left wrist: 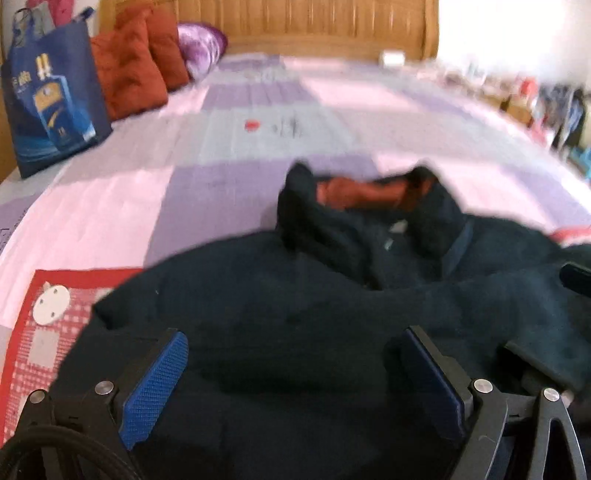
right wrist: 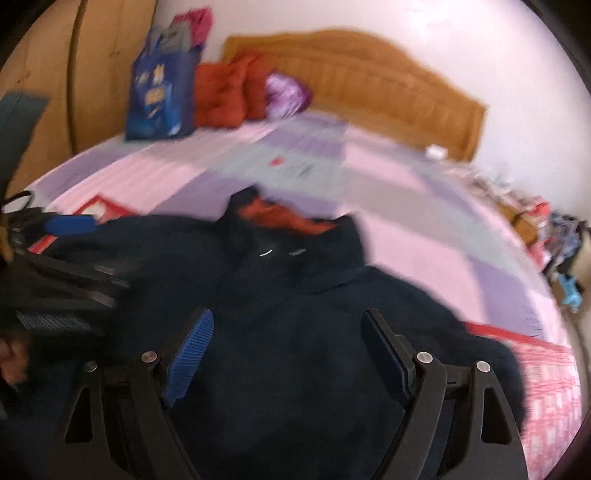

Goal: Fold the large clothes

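Step in hand, as judged: positioning for a fold. The dark navy jacket (left wrist: 295, 314) lies bunched on the near part of the bed (left wrist: 229, 147), collar toward the far side, with an orange-red lining (left wrist: 354, 192) showing at the neck. It partly covers a red-and-white checked cloth (left wrist: 33, 332).

The left gripper (left wrist: 295, 373) hangs over the jacket's near left portion, fingers wide apart, nothing between the blue textured pads (left wrist: 155, 387). The right gripper (right wrist: 291, 354) hangs over the near right portion, fingers likewise apart and empty.

Next move, as judged: each gripper must descend to an outer edge or shoulder and pinch one fabric layer. The fabric appears thick, soft and matte; it will likely sag and bunch unless lifted evenly.

Far left: a blue printed bag (left wrist: 51, 99), rust cushions (left wrist: 136, 70), and a wooden headboard (left wrist: 314, 26).
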The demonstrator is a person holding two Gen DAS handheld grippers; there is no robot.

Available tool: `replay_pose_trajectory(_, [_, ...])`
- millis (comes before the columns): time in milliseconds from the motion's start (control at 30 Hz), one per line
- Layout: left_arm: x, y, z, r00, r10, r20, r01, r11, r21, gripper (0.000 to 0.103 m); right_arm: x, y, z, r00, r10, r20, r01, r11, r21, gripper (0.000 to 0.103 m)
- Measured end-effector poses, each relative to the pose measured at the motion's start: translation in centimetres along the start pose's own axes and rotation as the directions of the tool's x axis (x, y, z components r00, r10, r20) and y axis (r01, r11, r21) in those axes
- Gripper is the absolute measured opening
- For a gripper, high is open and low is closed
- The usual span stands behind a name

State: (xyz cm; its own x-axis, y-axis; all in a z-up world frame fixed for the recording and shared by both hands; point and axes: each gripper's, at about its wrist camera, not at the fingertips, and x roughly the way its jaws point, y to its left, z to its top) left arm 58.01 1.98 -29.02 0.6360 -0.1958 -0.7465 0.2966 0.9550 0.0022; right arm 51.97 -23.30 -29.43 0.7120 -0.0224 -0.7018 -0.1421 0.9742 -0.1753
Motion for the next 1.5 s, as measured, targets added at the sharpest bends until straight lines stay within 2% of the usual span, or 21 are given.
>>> replay_pose_trajectory(67, [2.8, 1.5, -0.7, 0.998, -0.004, -0.069, 0.001, 0.999, -0.037, 0.101, 3.0, -1.3, -0.7, 0.993, -0.050, -0.105, 0.050, 0.999, 0.001, 0.085])
replay_pose_trajectory(133, [3.3, 3.4, -1.0, 0.998, 0.018, -0.065, -0.022, 0.997, -0.069, 0.101, 3.5, -5.0, -1.6, 0.990, -0.064, -0.122, 0.075, 0.994, 0.083, 0.084])
replay_pose_trajectory(200, [3.1, 4.5, -1.3, 0.995, 0.088, -0.046, -0.089, 0.995, -0.039, 0.101, 3.4, -10.1, -3.1, 0.967, -0.197, -0.162, 0.219, 0.967, 0.130, 0.085])
replay_pose_trajectory(267, [3.4, 5.6, -1.8, 0.991, 0.124, -0.046, -0.126, 0.991, -0.034, 0.101, 3.1, -15.7, -5.5, 0.978, -0.107, -0.179, 0.155, 0.948, 0.279, 0.085])
replay_pose_trajectory(300, [3.8, 6.2, -2.0, 0.991, 0.123, -0.059, -0.126, 0.991, -0.054, 0.101, 3.0, -17.0, -6.1, 0.982, -0.063, -0.177, 0.114, 0.950, 0.292, 0.085])
replay_pose_trajectory(400, [4.5, 5.9, -2.1, 0.985, 0.158, -0.072, -0.162, 0.986, -0.046, 0.103, 3.4, -16.1, -6.1, 0.978, -0.091, -0.189, 0.131, 0.969, 0.211, 0.086])
replay_pose_trajectory(600, [3.0, 5.7, -1.6, 0.979, 0.169, -0.116, -0.177, 0.983, -0.058, 0.102, 4.3, -15.7, -6.0, 0.972, -0.107, -0.211, 0.155, 0.962, 0.224, 0.088])
replay_pose_trajectory(667, [0.0, 5.2, -1.9, 0.987, 0.148, -0.062, -0.153, 0.985, -0.075, 0.101, 2.0, -14.9, -5.3, 0.969, -0.186, -0.160, 0.216, 0.955, 0.202, 0.088])
replay_pose_trajectory(733, [-3.0, 4.2, -2.8, 0.995, 0.098, 0.006, -0.097, 0.991, -0.089, 0.101, -2.3, -12.9, -5.2, 0.972, -0.232, -0.029, 0.234, 0.955, 0.185, 0.088])
replay_pose_trajectory(800, [-5.1, 2.5, -4.1, 0.998, 0.040, 0.045, -0.036, 0.996, -0.086, 0.101, -5.5, -10.0, -5.3, 0.979, -0.193, 0.066, 0.180, 0.970, 0.163, 0.088])
replay_pose_trajectory(933, [-5.9, -1.8, -6.4, 0.995, -0.084, 0.054, 0.087, 0.994, -0.072, 0.101, -8.1, -2.8, -5.9, 0.991, -0.043, 0.123, 0.036, 0.998, 0.055, 0.088])
replay_pose_trajectory(967, [-5.4, -2.8, -6.8, 0.996, -0.086, 0.038, 0.088, 0.995, -0.050, 0.101, -7.7, -0.9, -6.2, 0.994, -0.001, 0.112, 0.002, 1.000, -0.003, 0.088])
replay_pose_trajectory(1033, [-3.9, -3.7, -7.7, 1.000, -0.029, 0.012, 0.029, 1.000, 0.002, 0.102, -6.2, 1.0, -7.3, 0.998, -0.021, 0.054, 0.026, 0.995, -0.100, 0.087])
replay_pose_trajectory(1100, [-2.7, -2.3, -8.5, 1.000, -0.013, 0.013, 0.013, 1.000, 0.007, 0.103, -4.0, -1.2, -9.2, 0.995, -0.099, -0.029, 0.096, 0.991, -0.090, 0.087])
replay_pose_trajectory(1167, [-2.7, -0.2, -8.7, 1.000, -0.023, 0.018, 0.023, 0.999, -0.034, 0.103, -3.8, -6.6, -10.9, 0.988, -0.144, -0.059, 0.146, 0.989, 0.032, 0.090])
replay_pose_trajectory(1233, [-3.3, 1.2, -9.1, 1.000, 0.013, 0.016, -0.013, 1.000, -0.028, 0.103, -4.5, -11.7, -12.5, 0.995, -0.064, -0.074, 0.075, 0.983, 0.170, 0.091])
replay_pose_trajectory(1267, [-3.8, 2.0, -9.3, 1.000, 0.031, 0.006, -0.030, 0.999, -0.031, 0.103, -5.0, -12.3, -12.7, 0.996, -0.045, -0.074, 0.057, 0.985, 0.160, 0.091])
replay_pose_trajectory(1300, [-4.4, 2.6, -9.4, 0.999, 0.040, -0.004, -0.040, 0.998, -0.044, 0.103, -5.5, -12.0, -12.8, 0.995, -0.060, -0.078, 0.068, 0.993, 0.097, 0.091])
replay_pose_trajectory(1367, [-5.7, 3.2, -9.5, 1.000, 0.018, 0.000, -0.018, 0.997, -0.072, 0.102, -6.7, -11.1, -12.4, 0.994, -0.069, -0.082, 0.073, 0.996, 0.046, 0.091])
replay_pose_trajectory(1433, [-7.5, 3.0, -8.5, 0.999, -0.009, 0.047, 0.013, 0.996, -0.084, 0.102, -9.0, -10.0, -11.3, 1.000, -0.028, -0.012, 0.029, 0.998, 0.050, 0.091])
replay_pose_trajectory(1500, [-8.2, 2.1, -6.1, 0.994, -0.019, 0.104, 0.025, 0.998, -0.057, 0.102, -10.0, -9.9, -9.7, 0.998, -0.033, 0.059, 0.029, 0.997, 0.071, 0.091])
